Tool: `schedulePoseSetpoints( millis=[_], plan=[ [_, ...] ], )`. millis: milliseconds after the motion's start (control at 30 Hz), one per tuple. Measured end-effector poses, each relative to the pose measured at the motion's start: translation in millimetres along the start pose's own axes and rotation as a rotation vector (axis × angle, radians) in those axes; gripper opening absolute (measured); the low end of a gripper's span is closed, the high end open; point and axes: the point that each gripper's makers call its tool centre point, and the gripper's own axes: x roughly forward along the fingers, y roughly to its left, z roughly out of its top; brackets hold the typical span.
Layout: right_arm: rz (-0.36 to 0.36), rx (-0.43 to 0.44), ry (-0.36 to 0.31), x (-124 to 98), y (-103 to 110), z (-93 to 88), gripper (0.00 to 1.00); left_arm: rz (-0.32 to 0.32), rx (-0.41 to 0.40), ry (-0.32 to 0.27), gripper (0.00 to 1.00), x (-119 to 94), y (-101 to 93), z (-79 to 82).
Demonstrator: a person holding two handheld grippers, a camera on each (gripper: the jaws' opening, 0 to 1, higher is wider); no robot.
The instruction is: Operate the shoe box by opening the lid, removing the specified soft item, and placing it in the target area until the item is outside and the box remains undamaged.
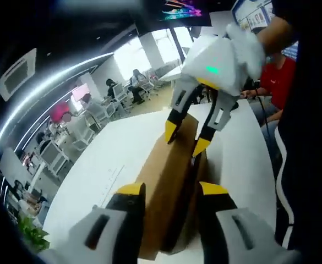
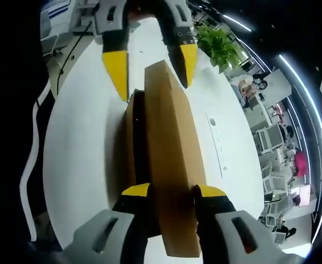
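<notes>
Lifting the lid (image 2: pixel 172 159) off the shoe box (image 2: pixel 132 143): left gripper (image 1: pixel 169 192) and right gripper (image 2: pixel 169 192) fingers clamped on its ends. Soft item unseen; removal remains.

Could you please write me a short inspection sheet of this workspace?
Surface: white table, mostly bare.
Job's things: brown shoe box, lid raised on edge; contents not visible.
Clutter: nothing seen.
Grippers: left gripper and right gripper straddle the lid at opposite ends; contact unclear.
Cables: dark cable near a seated person.
Surroundings: office desks, chairs, potted plant, people.
</notes>
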Motion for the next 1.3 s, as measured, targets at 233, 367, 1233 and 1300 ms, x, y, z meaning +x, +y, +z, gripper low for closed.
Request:
schedulePoseSetpoints(
  millis=[233,367,1233,1300],
  plan=[
    [0.006,-0.005,0.005,-0.5,-0.8,0.5,0.3,-0.066,0.079,0.059,0.37,20.4,-34.5,-25.3],
    [0.005,-0.001,0.005,-1.4,-2.3,1.1,0.3,-0.09,0.141,0.11,0.37,35.4,-44.1,-43.4],
    [0.004,0.002,0.016,-3.2,-6.0,2.2,0.3,-0.07,0.263,0.202,0.33,84.4,-45.2,-84.0],
    [0.003,0.001,0.016,-4.2,-6.4,2.6,0.3,-0.065,0.261,0.199,0.33,85.9,-44.0,-85.0]
  ],
)
